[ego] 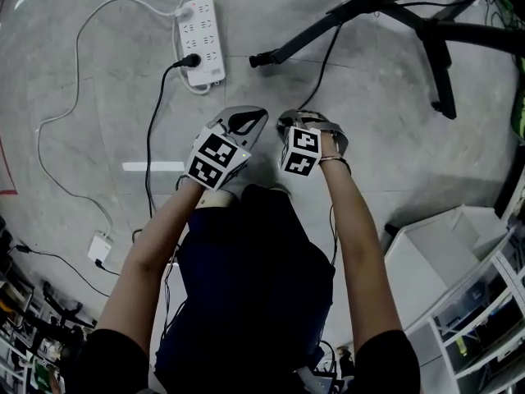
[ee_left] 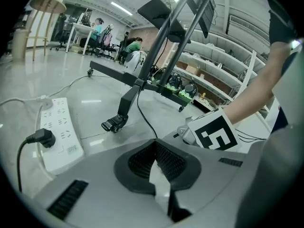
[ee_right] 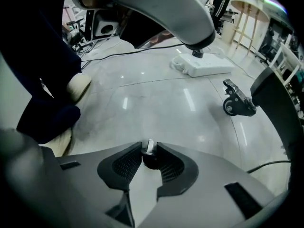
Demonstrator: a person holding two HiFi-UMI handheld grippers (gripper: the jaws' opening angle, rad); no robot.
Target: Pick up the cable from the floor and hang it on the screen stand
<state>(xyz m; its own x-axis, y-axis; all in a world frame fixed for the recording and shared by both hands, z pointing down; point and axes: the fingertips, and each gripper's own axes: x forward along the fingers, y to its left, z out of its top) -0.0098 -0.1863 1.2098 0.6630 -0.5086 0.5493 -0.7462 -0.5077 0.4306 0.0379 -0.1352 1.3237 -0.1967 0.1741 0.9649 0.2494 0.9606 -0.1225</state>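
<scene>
Between the fingertips of the right gripper [ee_right: 149, 148] the end of the cable [ee_left: 143, 114] is pinched; its length trails ahead toward the stand [ee_left: 129, 99], the left gripper [ee_left: 154, 146] clenched empty alongside

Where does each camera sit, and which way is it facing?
Head view: on the person's head, facing steeply down at the floor; forearms, left gripper and right gripper show.
Left gripper view: on that gripper, facing low across the floor toward the screen stand; right forearm shows.
Right gripper view: on that gripper, facing down past jaws gripping the cable; a shoe shows.
All three share the power strip.
</scene>
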